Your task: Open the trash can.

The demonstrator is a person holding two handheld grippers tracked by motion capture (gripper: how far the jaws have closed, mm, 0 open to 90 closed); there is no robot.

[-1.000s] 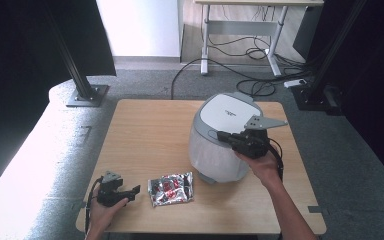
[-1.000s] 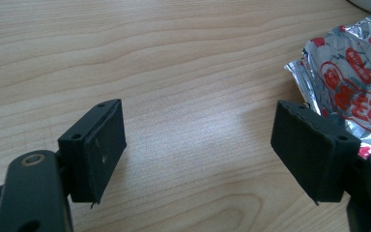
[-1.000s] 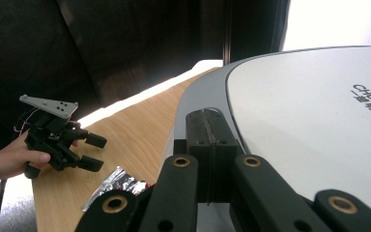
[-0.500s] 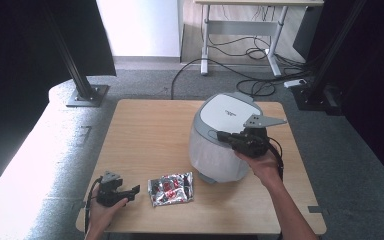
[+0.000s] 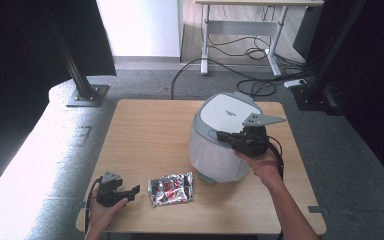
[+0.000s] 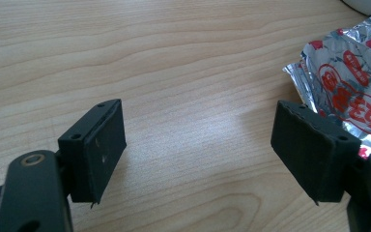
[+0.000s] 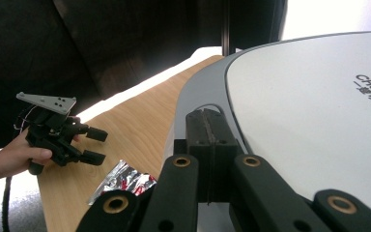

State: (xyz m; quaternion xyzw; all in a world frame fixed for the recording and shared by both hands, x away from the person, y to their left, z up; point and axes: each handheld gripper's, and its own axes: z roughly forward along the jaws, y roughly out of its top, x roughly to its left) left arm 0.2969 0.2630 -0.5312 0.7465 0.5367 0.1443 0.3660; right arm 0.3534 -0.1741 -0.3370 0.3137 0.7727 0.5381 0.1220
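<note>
A wooden table [image 5: 150,130] carries a grey-and-white cooker [image 5: 220,135] at three o'clock; the right gripper [image 5: 223,136], jaws pressed together, rests at its lid edge. A foil packet [image 5: 171,188] lies at six o'clock, the left gripper [image 5: 136,189] spread just beside it.

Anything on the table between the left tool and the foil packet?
Nothing. In the high view, only bare wood separates the left tool from the foil packet. In the left gripper view, its open jaws frame bare table.
</note>
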